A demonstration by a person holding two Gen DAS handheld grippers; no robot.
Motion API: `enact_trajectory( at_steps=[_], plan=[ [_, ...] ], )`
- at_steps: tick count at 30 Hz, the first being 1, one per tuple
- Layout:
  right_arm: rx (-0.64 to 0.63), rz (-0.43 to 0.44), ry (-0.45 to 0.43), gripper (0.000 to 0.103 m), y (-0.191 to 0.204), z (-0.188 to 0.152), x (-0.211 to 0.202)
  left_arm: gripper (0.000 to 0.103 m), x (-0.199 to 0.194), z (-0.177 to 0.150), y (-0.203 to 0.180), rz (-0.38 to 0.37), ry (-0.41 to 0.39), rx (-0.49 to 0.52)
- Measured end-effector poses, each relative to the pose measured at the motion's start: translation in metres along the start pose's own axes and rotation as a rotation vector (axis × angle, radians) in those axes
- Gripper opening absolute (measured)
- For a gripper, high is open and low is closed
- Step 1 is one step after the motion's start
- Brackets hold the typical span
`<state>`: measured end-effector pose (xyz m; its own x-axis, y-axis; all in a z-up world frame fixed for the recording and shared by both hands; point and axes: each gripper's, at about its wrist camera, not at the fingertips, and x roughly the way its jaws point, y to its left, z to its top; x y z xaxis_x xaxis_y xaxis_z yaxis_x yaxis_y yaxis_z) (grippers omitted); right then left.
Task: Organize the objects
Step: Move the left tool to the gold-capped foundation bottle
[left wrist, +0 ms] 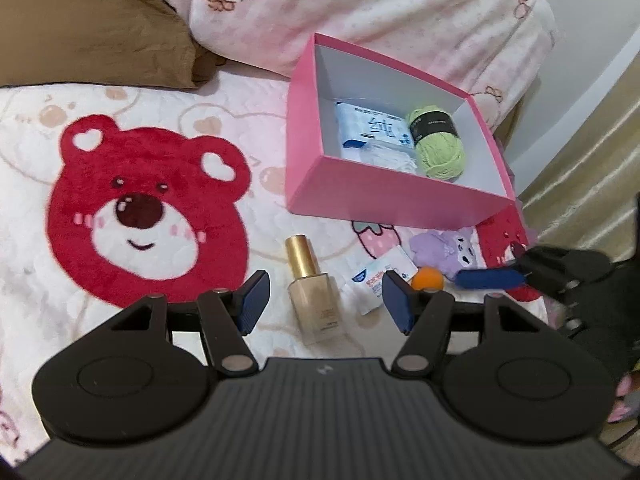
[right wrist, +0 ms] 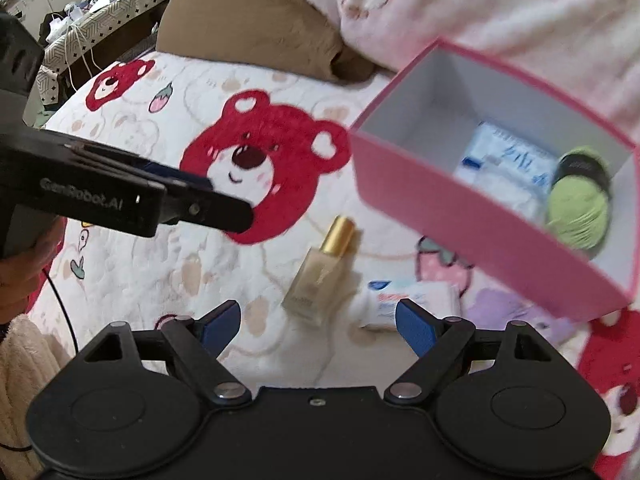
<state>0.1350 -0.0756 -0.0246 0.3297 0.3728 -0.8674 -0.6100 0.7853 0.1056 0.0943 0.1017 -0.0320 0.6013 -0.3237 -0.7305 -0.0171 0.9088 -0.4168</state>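
A pink box [left wrist: 384, 204] [right wrist: 460, 220] sits on the bed and holds a blue-white tissue pack [left wrist: 374, 128] [right wrist: 504, 164] and a green yarn ball [left wrist: 438, 144] [right wrist: 580, 208]. In front of it lie a gold-capped foundation bottle [left wrist: 314, 292] [right wrist: 320, 276], a small tissue packet [left wrist: 380, 276] [right wrist: 404, 304], an orange ball [left wrist: 427, 279] and a purple plush [left wrist: 444, 250] [right wrist: 504, 308]. My left gripper [left wrist: 324, 300] is open above the bottle. My right gripper [right wrist: 318, 326] is open and empty, near the bottle and packet; it also shows in the left wrist view [left wrist: 488, 278].
The bed has a white blanket with red bears [left wrist: 144, 208] [right wrist: 264, 160]. A pink pillow [left wrist: 360, 12] and a brown pillow [left wrist: 92, 28] lie behind the box. A curtain [left wrist: 592, 176] hangs at right. Furniture with clutter [right wrist: 92, 12] stands far left.
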Motion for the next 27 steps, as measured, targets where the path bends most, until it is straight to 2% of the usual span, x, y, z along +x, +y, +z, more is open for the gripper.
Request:
enact_trajectory(
  at_steps=[4,9,14,18,22,27],
  plan=[
    [0.010,0.004,-0.059,0.086,0.004,-0.007,0.020,0.061,0.016,-0.009,0.007,-0.011,0.011,-0.006],
    [0.016,0.034,-0.086,0.078,0.004,-0.015,0.043,0.061,0.036,-0.018,0.018,-0.023,0.054,-0.033],
    [-0.026,0.013,-0.113,0.070,0.007,-0.022,0.066,0.059,0.046,-0.025,0.026,-0.036,0.030,-0.055],
    [-0.028,0.010,-0.126,0.062,0.005,-0.025,0.080,0.059,0.062,-0.031,0.031,-0.058,0.044,-0.088],
    [-0.016,0.025,-0.103,0.048,0.003,-0.026,0.094,0.050,0.081,-0.035,0.033,-0.062,0.047,-0.107],
    [-0.010,0.020,-0.091,0.048,0.004,-0.027,0.098,0.035,0.099,-0.038,0.036,-0.084,0.081,-0.139]
  ],
)
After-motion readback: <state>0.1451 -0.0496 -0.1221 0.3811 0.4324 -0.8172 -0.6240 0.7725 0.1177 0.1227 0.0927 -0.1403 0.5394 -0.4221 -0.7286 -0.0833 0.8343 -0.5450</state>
